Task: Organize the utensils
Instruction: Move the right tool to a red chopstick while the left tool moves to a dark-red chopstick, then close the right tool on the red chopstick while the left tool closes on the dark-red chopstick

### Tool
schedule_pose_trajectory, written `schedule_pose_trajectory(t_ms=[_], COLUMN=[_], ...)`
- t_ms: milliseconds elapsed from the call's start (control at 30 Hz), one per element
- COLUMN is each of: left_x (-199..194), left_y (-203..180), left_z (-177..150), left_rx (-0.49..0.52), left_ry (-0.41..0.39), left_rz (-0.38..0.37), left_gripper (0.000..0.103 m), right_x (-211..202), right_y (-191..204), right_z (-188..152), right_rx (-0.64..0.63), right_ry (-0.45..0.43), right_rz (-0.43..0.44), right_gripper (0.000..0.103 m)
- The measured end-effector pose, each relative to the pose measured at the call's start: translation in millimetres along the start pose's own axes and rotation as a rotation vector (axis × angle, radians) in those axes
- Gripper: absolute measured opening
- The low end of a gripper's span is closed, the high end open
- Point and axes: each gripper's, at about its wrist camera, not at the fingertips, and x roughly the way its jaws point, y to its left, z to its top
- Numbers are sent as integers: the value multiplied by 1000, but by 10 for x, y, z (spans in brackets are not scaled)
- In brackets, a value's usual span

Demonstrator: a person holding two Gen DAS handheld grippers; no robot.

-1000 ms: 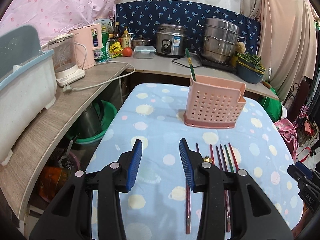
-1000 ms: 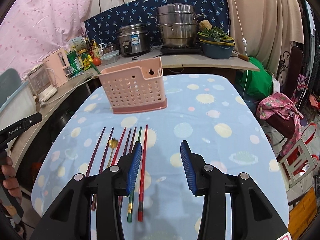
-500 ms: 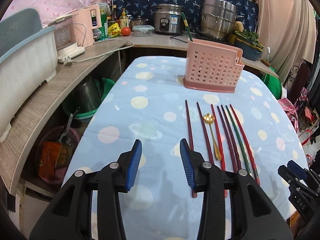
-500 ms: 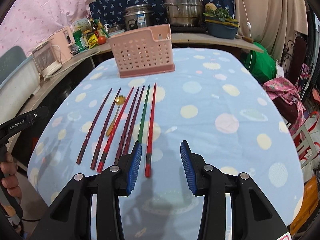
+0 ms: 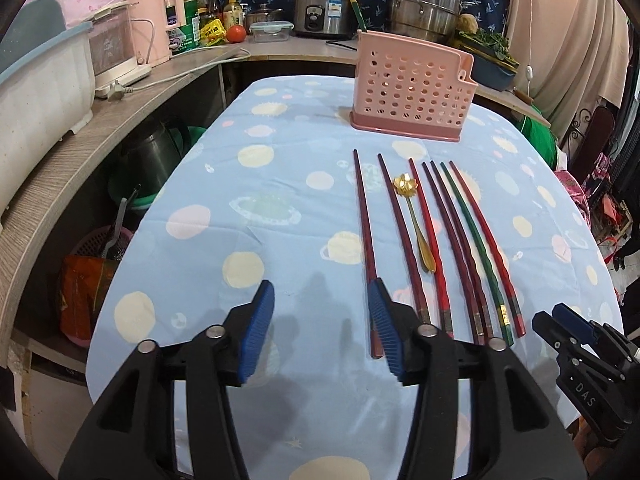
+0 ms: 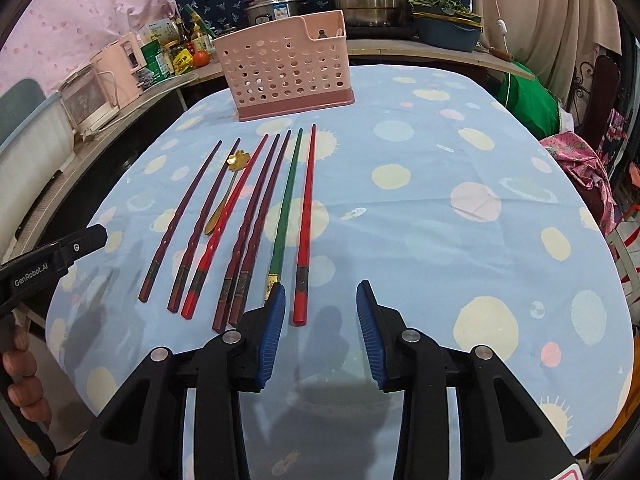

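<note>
Our left gripper (image 5: pixel 320 332), black with ribbed blue pads, stands about half open with nothing between its jaws; they have just been widening. Its right pad sits over the butt of the leftmost dark maroon chopstick (image 5: pixel 365 236), at about one o'clock from the gap. If we close from here, that pad may ride on top of the stick and flick it sideways rather than straddle it.

Our right gripper (image 6: pixel 320 332) is also empty, its jaws at a moderate gap and just narrowed. The butt of the bright red chopstick (image 6: pixel 306 216) lies inside the gap toward eleven o'clock, and the green chopstick (image 6: pixel 286 204) runs just under the left pad. We judge that a close here could pinch both at once, or drag the green one askew.

Further out the utensils lie in a tight row: two maroon sticks, a small gold flower-bowled spoon (image 5: pixel 416 220), an orange-red stick, a touching dark pair, then green and red. Narrow spacing means any nudge can roll a neighbour, and the blue spotted tablecloth (image 6: pixel 440 184) could bunch under a scraping pad.

At twelve o'clock stands the pink perforated plastic holder (image 5: pixel 412 88), one green stick already in it. It looks light, so a steep insertion might tip it.
</note>
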Motion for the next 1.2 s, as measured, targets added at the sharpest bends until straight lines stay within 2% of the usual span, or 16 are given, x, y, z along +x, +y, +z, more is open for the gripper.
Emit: schedule_pose_trajectory(t_ms=[67,300,533,767,867,1000,1100,1200], left_x=[39,155,229,322,350,399,416,423], left_y=[-24,-45,-123,-168,-180,-180,-186,-198], left_z=[-24,-70,-113,-157,-177,-199,-219,-228], left_rx=[7,1,14,23,29,28,30,39], left_ry=[11,46,63,75,83,102,104,100], left_rz=[-3,-21,-46,-43,-45,-52,-55,-51], left_gripper=[49,49,54,54,49,34,29,19], right_x=[53,211,240,235,236,231,230,228], right_y=[15,40,37,20,16,13,14,13], right_z=[6,18,10,0,-1,-5,-8,-10], right_rx=[-3,-4,-21,-11,-5,-4,-3,-3], right_ry=[11,30,18,11,12,11,12,11], right_rz=[5,5,-17,-13,-10,-9,-7,-7], right_gripper=[27,21,8,7,7,7,7,7])
